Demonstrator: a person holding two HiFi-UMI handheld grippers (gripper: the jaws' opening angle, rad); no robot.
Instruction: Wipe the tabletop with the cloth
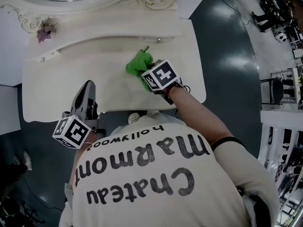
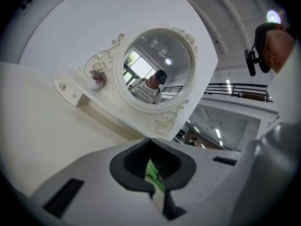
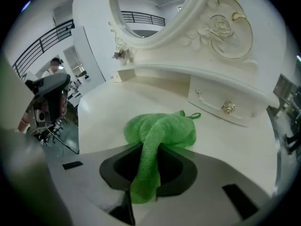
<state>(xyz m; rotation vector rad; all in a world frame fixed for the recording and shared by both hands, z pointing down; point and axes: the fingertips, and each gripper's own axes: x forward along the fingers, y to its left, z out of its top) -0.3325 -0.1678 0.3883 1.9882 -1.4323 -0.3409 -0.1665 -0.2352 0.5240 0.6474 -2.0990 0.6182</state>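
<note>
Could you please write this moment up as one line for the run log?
step: wipe tabletop | right gripper: shut on cloth, cloth on tabletop | left gripper: shut, empty, over tabletop front

Cream worktop with a bunched green cloth lying towards its back right, just in front of a raised drawer ledge bearing an oval mirror
</note>
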